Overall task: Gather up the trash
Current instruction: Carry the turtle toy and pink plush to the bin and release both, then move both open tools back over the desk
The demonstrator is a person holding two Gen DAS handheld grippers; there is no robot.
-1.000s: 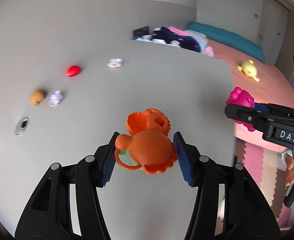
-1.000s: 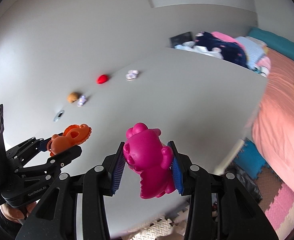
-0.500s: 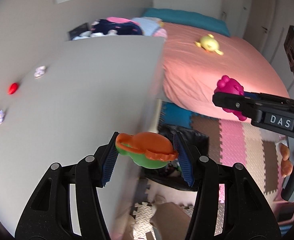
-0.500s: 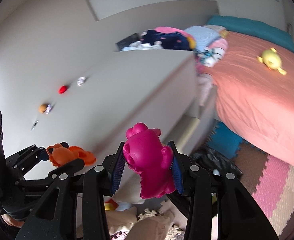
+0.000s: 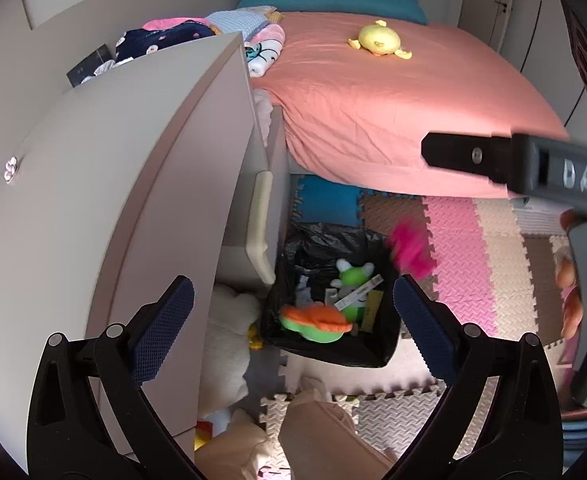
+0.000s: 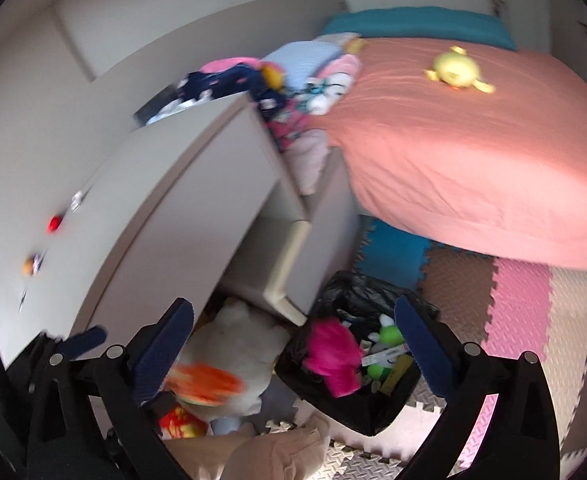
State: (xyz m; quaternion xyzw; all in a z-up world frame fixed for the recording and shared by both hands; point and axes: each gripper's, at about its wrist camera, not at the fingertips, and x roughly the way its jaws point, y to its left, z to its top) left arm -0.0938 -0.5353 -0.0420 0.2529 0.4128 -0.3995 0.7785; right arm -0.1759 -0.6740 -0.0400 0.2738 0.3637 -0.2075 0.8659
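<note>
Both grippers' ribbed fingers [image 5: 421,322] opening, empty; blurred toys over black-lined bin [image 5: 377,354].

- Looks to me like a kid's bedroom at home.
- I see a bed [image 5: 393,108] with a salmon sheet and a yellow plush toy [image 5: 377,42].
- Foam puzzle mats [image 5: 485,264] cover the floor.
- Folded clothes [image 5: 165,38] sit behind a pale cabinet [image 5: 113,168].

Orange toy [image 5: 316,319], magenta toy [image 6: 333,354], black-lined bin [image 5: 377,354], salmon bedsheet [image 5: 393,96]
</note>
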